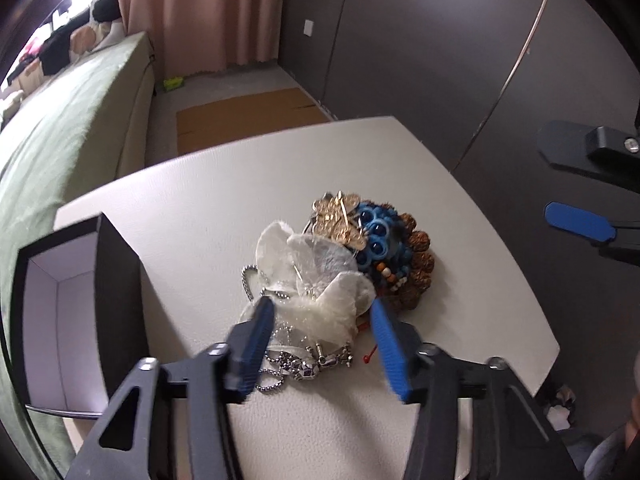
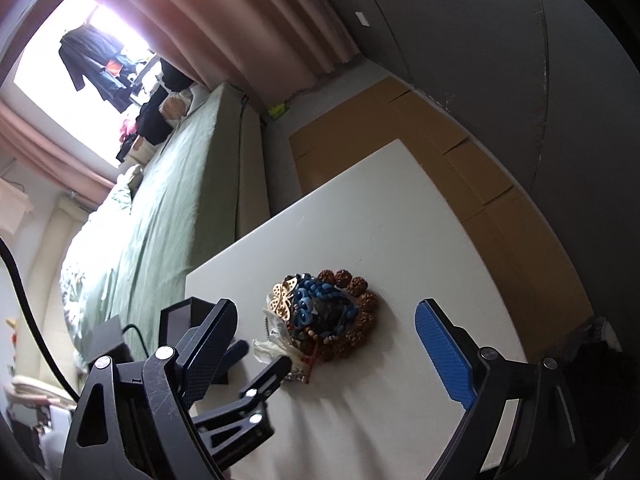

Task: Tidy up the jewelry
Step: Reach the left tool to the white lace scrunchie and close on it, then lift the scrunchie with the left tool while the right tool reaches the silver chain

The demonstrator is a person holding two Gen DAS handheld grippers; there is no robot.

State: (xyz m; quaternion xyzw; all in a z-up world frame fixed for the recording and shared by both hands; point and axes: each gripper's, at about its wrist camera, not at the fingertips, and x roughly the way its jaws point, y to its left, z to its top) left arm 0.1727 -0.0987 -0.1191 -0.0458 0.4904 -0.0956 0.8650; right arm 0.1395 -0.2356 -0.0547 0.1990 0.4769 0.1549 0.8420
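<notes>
A heap of jewelry (image 1: 352,256) lies on the white table (image 1: 200,208): a gold butterfly piece (image 1: 340,216), blue beads (image 1: 376,236), brown seed beads (image 1: 420,264), a white translucent shell-like piece (image 1: 316,284) and a silver chain (image 1: 304,364). My left gripper (image 1: 320,320) is open, its blue fingers either side of the white piece and above the chain. An open black box (image 1: 76,312) with a white inside stands at the left. My right gripper (image 2: 332,344) is open and empty, above the table to the right of the heap (image 2: 324,316).
A bed with a green cover (image 2: 168,208) runs along the table's left side. Flattened brown cardboard (image 2: 360,128) lies on the floor beyond the table. Grey wardrobe doors (image 1: 440,40) stand at the right, pink curtains (image 1: 208,12) at the back.
</notes>
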